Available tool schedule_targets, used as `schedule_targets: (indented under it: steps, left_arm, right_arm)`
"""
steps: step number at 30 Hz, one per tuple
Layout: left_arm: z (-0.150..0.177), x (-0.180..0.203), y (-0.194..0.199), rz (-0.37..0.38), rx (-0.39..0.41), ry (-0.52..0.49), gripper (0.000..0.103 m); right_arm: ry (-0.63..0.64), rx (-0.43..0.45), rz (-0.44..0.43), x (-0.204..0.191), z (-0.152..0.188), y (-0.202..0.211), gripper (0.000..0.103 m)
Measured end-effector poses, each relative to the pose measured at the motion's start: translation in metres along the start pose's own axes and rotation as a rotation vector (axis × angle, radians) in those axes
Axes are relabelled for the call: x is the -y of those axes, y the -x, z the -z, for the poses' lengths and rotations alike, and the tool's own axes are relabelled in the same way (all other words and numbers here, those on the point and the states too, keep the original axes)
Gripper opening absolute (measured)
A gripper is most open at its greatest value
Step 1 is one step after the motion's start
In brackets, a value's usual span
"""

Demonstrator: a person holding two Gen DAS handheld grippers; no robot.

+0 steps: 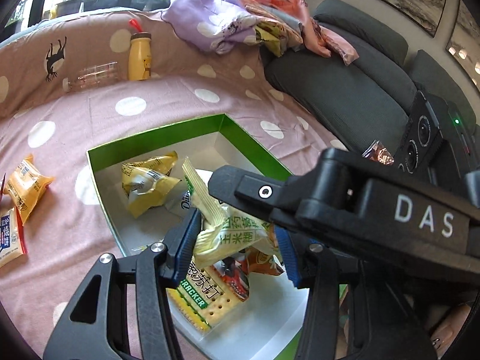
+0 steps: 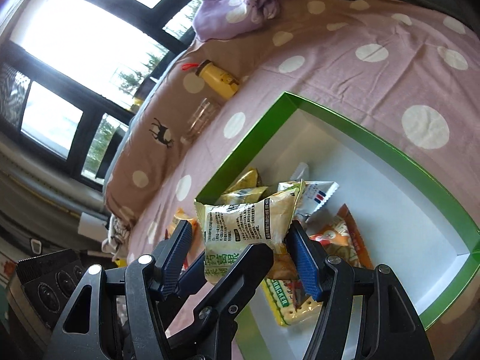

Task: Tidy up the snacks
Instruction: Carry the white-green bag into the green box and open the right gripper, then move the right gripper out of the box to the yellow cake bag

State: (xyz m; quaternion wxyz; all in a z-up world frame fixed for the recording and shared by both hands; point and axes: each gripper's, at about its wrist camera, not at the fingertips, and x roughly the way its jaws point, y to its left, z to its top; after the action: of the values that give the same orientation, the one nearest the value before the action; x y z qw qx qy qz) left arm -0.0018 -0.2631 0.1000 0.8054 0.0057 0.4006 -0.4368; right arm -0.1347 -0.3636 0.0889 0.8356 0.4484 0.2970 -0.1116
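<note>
A pale yellow-green snack packet [image 1: 231,234] [image 2: 249,219] hangs over the near corner of a green box [image 1: 156,133] [image 2: 375,138] with a white inside. My left gripper [image 1: 235,246] is shut on it, its blue pads pressing both sides. My right gripper [image 2: 240,229] comes in from the right and holds the same packet across its width; one of its fingers [image 1: 228,184] lies over the packet's top. In the box lie a crumpled yellow packet [image 1: 147,186], a cracker packet [image 1: 204,300] [image 2: 282,303] and an orange packet [image 2: 339,234].
On the pink dotted sheet left of the box lie an orange-yellow packet [image 1: 25,186] and a white-blue packet [image 1: 9,240]. A yellow bottle [image 1: 139,57] and a clear bottle [image 1: 93,76] rest against the back cushion. Crumpled clothes [image 1: 225,21] lie on the grey sofa [image 1: 345,90].
</note>
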Motion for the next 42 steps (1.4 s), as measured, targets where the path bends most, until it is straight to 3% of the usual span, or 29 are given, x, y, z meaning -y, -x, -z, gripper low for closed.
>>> schedule_targets:
  steps: [14,22,26,31,42]
  left_arm:
    - [0.002,0.004,-0.017,0.0,-0.043,0.006,0.049]
    - [0.004,0.007,-0.012,-0.04,-0.004,-0.012,0.056]
    - [0.002,0.0,0.005,-0.024,0.029,0.021,0.065]
    - [0.004,-0.011,0.04,-0.077,0.085,0.046,0.076]
    - [0.04,-0.06,0.119,-0.242,0.172,0.175,0.079]
  right_arm:
    - [-0.062,-0.008,0.047,0.021,-0.005,-0.005,0.068]
    - [-0.06,-0.007,0.066,0.024,-0.008,-0.003,0.068]
    - [-0.057,0.052,0.126,0.027,-0.01,0.011,0.069]
    - [-0.051,0.11,0.138,0.024,-0.01,0.025,0.073]
    - [0.036,0.146,0.122,-0.008,-0.003,0.028,0.086]
